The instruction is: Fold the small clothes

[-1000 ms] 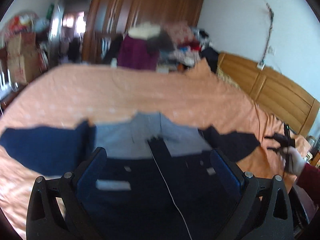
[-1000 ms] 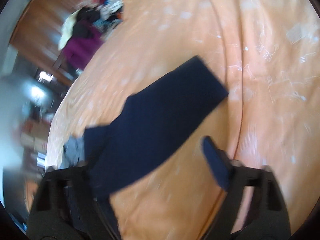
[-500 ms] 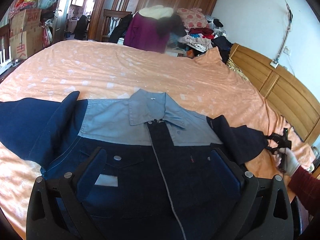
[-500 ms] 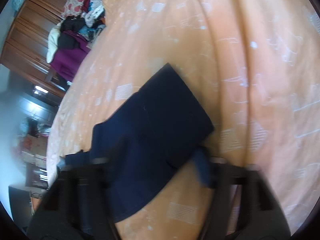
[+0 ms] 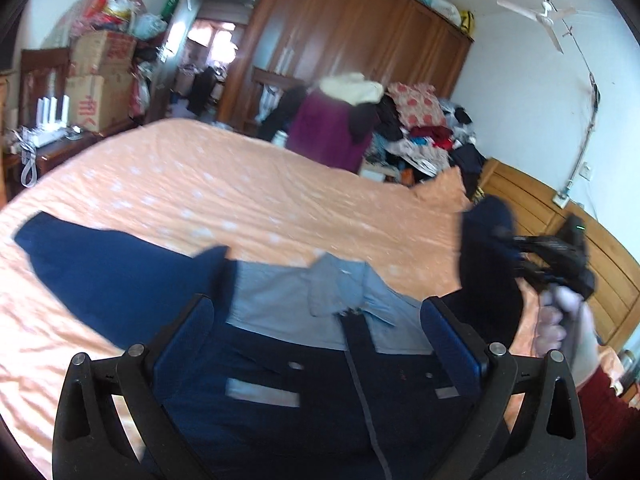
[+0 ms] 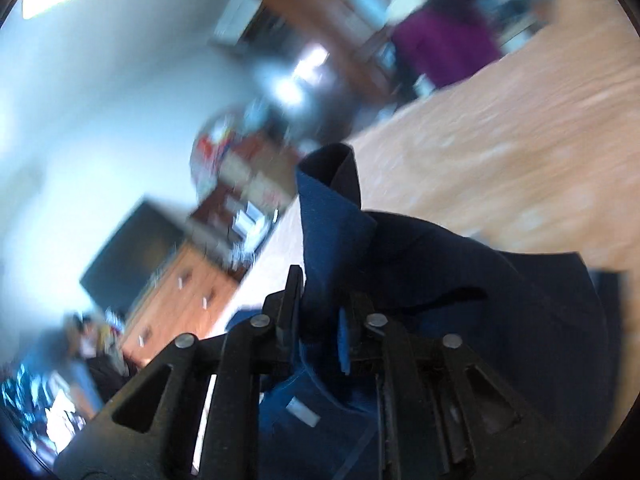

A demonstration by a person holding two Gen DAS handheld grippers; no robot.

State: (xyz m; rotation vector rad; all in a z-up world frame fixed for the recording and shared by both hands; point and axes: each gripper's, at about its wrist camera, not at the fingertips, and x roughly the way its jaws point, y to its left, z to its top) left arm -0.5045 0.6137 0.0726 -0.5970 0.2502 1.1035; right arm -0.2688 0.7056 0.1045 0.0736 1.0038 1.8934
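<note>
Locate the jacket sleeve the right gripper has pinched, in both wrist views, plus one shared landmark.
Left wrist view: the sleeve is at right of centre, lifted off the bed, with the right gripper clamped on it from the right.
Right wrist view: the sleeve rises at centre from between the closed fingers at lower centre.
Shared landmark: the purple garment, upper centre in the left view, top right in the right view.

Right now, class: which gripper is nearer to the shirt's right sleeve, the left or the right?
Right. The right gripper is shut on the dark right sleeve, holding it lifted off the bed. The left gripper hangs open over the shirt's front, apart from that sleeve.
</note>
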